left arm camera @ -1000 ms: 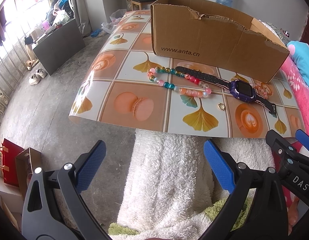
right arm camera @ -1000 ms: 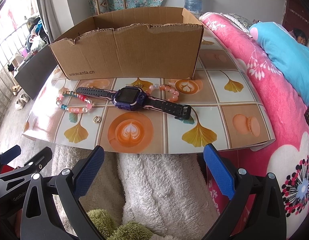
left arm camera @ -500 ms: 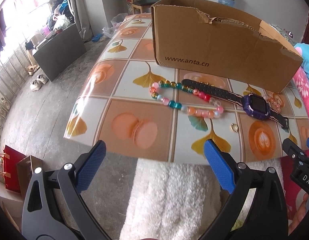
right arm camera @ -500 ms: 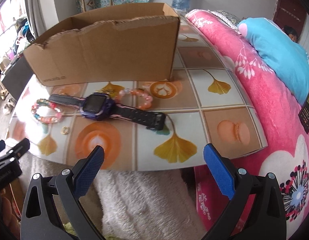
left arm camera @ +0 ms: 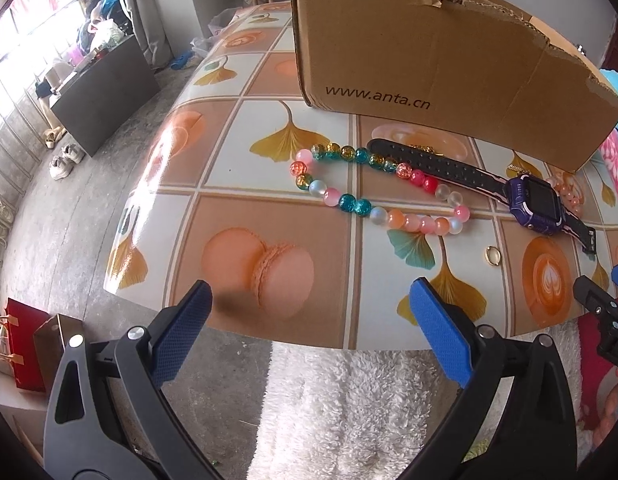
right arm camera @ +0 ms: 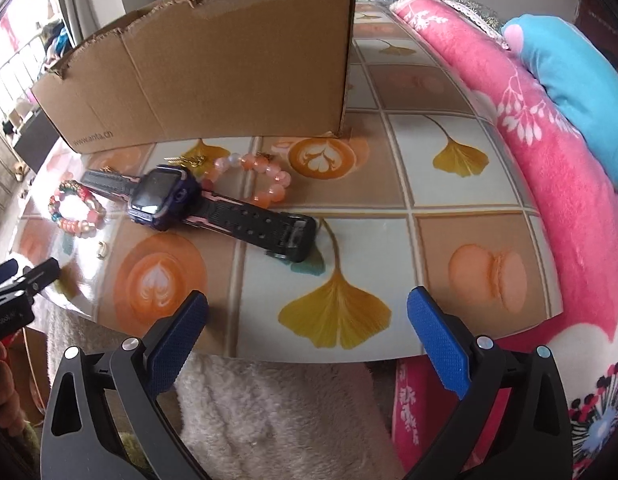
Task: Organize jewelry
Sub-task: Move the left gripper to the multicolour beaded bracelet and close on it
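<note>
A colourful bead bracelet (left arm camera: 373, 188) (right arm camera: 75, 212) lies on the patterned table (left arm camera: 269, 208) in front of a brown cardboard box (left arm camera: 437, 56) (right arm camera: 205, 76). A purple watch with a black strap (left arm camera: 533, 200) (right arm camera: 169, 196) lies beside it. A small gold ring (left arm camera: 493, 257) (right arm camera: 103, 249) rests nearer the front edge. A peach bead bracelet (right arm camera: 265, 182) sits behind the watch. My left gripper (left arm camera: 309, 312) hovers open over the table's front edge, below the colourful bracelet. My right gripper (right arm camera: 307, 320) is open too, near the front edge, right of the watch strap's end.
A fluffy white cover (left arm camera: 349, 408) lies below the table's front edge. Pink and blue bedding (right arm camera: 549, 132) rises at the right. On the floor to the left stand a dark cabinet (left arm camera: 105, 92), shoes (left arm camera: 67, 158) and red and brown paper bags (left arm camera: 25, 340).
Both grippers have moved forward toward the table, so the jewelry looks larger and nearer. Both remain open. The objects on the table have not moved.
</note>
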`<state>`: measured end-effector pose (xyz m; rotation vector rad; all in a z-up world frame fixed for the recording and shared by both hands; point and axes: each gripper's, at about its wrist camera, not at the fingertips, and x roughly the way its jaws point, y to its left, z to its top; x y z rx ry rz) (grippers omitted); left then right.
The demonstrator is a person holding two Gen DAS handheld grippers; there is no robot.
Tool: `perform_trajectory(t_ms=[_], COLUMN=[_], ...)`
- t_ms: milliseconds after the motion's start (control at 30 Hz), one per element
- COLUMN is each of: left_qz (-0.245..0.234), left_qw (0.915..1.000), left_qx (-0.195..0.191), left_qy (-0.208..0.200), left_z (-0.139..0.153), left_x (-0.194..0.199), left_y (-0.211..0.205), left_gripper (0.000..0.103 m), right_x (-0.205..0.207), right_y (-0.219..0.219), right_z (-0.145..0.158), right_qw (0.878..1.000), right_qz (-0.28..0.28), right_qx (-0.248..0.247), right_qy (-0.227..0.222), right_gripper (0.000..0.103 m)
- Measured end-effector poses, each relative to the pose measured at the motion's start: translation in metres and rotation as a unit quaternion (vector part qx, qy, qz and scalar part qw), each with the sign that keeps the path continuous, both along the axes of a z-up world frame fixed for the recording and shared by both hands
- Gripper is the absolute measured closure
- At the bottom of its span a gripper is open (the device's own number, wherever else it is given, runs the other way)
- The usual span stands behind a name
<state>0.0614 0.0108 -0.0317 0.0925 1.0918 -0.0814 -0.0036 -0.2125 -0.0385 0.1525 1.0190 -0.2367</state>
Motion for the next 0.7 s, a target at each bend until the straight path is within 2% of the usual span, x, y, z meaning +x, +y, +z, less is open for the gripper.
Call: perform_trajectory(t_ms=[100, 367, 400, 500, 600, 667, 700], left_qz=[0.0, -0.02, -0.023, -0.032, -0.041, -0.049, -0.053], left_qw=[0.9999, 0.9998, 0.9997, 0.9991, 0.9966, 0.9939, 0.9926], left_qx=[-0.005, -0.007, -0.01, -0.017, -0.029, -0.048, -0.057], left_qy=[0.01, 0.005, 0.005, -0.022, -0.066, -0.087, -0.094], left_z=[0.0, -0.002, -0.001, 0.007, 0.023, 0.034, 0.037], left_x=[0.002, 0.006, 0.006, 0.001, 0.0, 0.003, 0.006], left_y=[0.001, 0.001, 0.003, 0.008, 0.015, 0.019, 0.021], left_gripper=[0.007, 0.007, 0.007, 0.008, 0.009, 0.015, 0.026], right_x=[0.002, -0.002, -0.003, -0.015, -0.016, -0.008, -0.002], right_y=[-0.002, -0.012, -0.014, -0.016, -0.005, 0.01, 0.018], right_z=[-0.001, 0.0, 0.003, 0.026, 0.046, 0.052, 0.052], right_qw=[1.0, 0.999, 0.998, 0.992, 0.979, 0.965, 0.96], right_qz=[0.015, 0.049, 0.052, 0.066, 0.107, 0.15, 0.168], right_qx=[0.0, 0.001, 0.015, 0.068, 0.116, 0.161, 0.175], right_qy=[0.003, -0.011, -0.015, -0.083, -0.13, -0.143, -0.141], right_gripper=[0.006, 0.006, 0.006, 0.006, 0.006, 0.011, 0.013])
